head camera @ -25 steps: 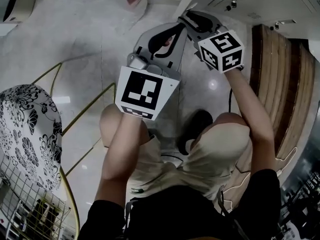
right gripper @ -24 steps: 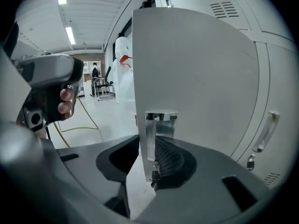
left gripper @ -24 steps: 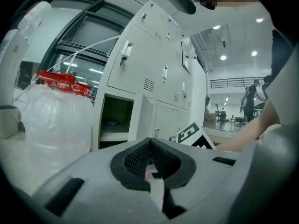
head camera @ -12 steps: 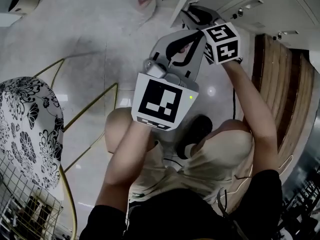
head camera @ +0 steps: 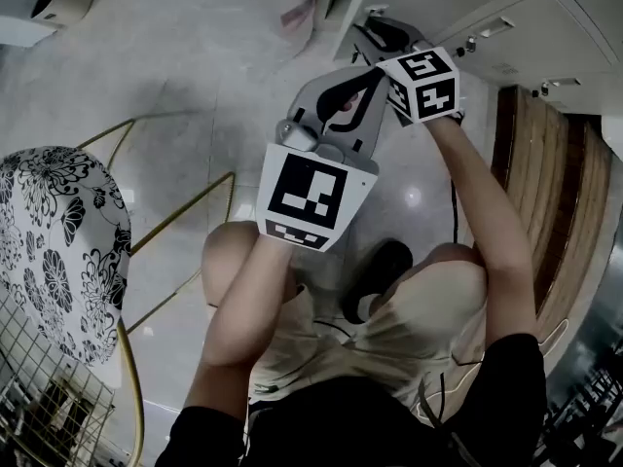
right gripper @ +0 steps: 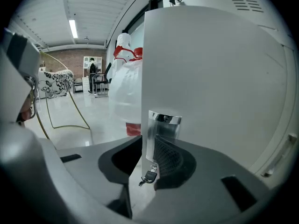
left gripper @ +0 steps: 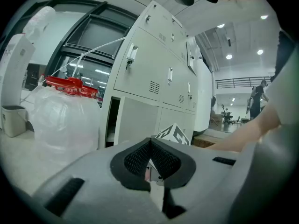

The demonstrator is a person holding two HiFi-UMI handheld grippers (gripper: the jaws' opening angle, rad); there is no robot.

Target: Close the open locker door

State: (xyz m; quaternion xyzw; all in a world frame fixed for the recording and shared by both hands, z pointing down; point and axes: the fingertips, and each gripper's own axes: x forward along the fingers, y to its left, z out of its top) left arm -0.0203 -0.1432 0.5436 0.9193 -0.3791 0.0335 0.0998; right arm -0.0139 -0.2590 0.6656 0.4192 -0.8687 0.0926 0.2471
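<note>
In the right gripper view the open white locker door (right gripper: 210,69) fills the right half. Its free edge, with a chrome handle plate (right gripper: 161,125) and a hanging key (right gripper: 149,175), runs between the jaws. My right gripper (right gripper: 149,141) has just been closing and its pads sit against that edge. In the head view the right gripper (head camera: 378,33) reaches the door (head camera: 352,3) at the top. My left gripper (head camera: 375,74) hovers just beside it, shut and empty. In the left gripper view, the left gripper (left gripper: 150,143) faces the door (left gripper: 135,120) and the dark locker opening (left gripper: 112,122).
A bank of closed grey lockers (left gripper: 159,64) stands above and right of the open one. A full white plastic bag with a red band (left gripper: 60,111) sits left of the opening. A floral chair on a gold frame (head camera: 58,241) and a wire rack (head camera: 49,397) stand at my left, wooden slats (head camera: 555,193) at my right.
Both grippers have shifted toward the lockers, up and right in the head view. The right gripper has come onto the door's edge, and the left one has followed beside it.
</note>
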